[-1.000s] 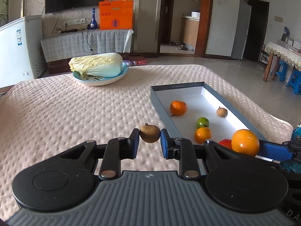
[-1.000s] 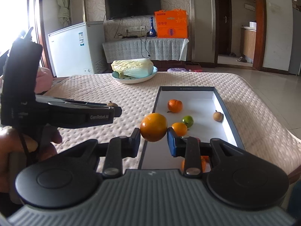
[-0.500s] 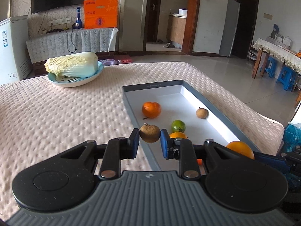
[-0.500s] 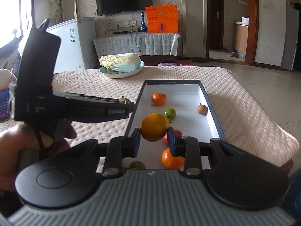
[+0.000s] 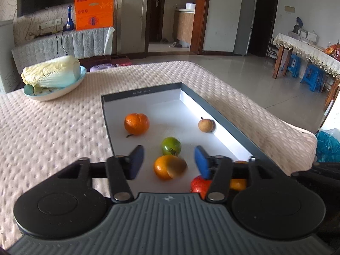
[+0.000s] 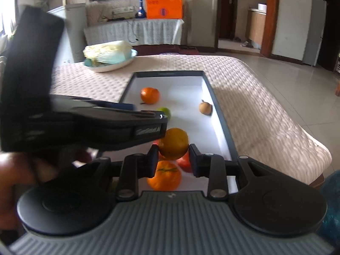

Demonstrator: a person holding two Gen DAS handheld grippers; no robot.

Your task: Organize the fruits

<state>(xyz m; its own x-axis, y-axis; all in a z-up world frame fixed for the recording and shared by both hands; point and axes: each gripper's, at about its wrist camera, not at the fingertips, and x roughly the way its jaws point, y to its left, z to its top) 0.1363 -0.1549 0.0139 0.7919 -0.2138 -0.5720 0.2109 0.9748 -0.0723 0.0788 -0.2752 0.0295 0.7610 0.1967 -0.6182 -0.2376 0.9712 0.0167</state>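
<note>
A dark-rimmed white tray [image 5: 140, 91] [image 6: 167, 73] lies on the quilted table. Inside it are a tangerine [image 5: 136, 123], a green tomato [image 5: 171, 146], a small brown fruit [image 5: 205, 125], an orange [image 5: 162, 169] and a red tomato [image 5: 198, 186]. My left gripper [image 5: 169, 159] hovers over the tray's near end with its jaws opening. A blurred brown fruit [image 5: 178, 167] is loose between and below them, touching neither pad. My right gripper [image 6: 173, 155] is shut on a large orange [image 6: 173, 145] above the tray, over another tangerine [image 6: 164, 178]. The left tool [image 6: 85, 125] crosses the right wrist view.
A cabbage on a pale plate [image 5: 52, 74] sits at the table's far left. The table's rounded edge [image 5: 286, 127] drops off just right of the tray. A blue bag [image 5: 327, 146] lies past that edge. A hand [image 6: 12, 176] holds the left tool.
The left jaws have spread and let go of the brown fruit, which now drops toward the tray. Both grippers have moved forward and lower over the tray; the right keeps its orange.
</note>
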